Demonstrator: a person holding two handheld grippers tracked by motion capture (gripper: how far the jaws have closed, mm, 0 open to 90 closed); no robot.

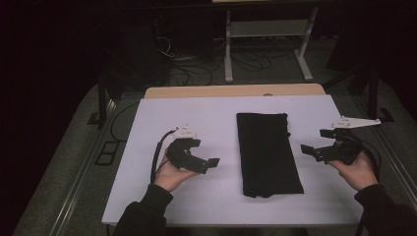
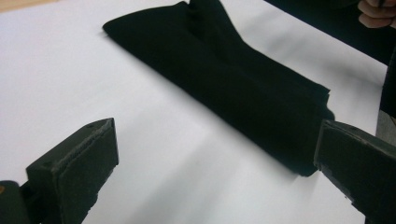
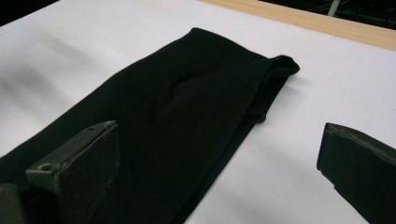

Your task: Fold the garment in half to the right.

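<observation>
A black cloth [image 1: 267, 153], folded into a long strip, lies flat on the white table top [image 1: 206, 118], running from far to near. My left gripper [image 1: 212, 162] hovers to its left, held in a hand, open, jaws pointing toward the cloth with nothing between them. My right gripper [image 1: 308, 149] hovers to the cloth's right, also open and empty. In the left gripper view the cloth [image 2: 233, 84] stretches across ahead of the wide-apart jaws. In the right gripper view the cloth [image 3: 177, 121] lies ahead of and under the left jaw, its folded end toward the far edge.
A wooden strip [image 1: 236, 91] borders the table's far edge. Beyond it stand a white metal frame [image 1: 265, 44] and cables [image 1: 196, 69] on the dark floor. Bare white surface surrounds the cloth on all sides.
</observation>
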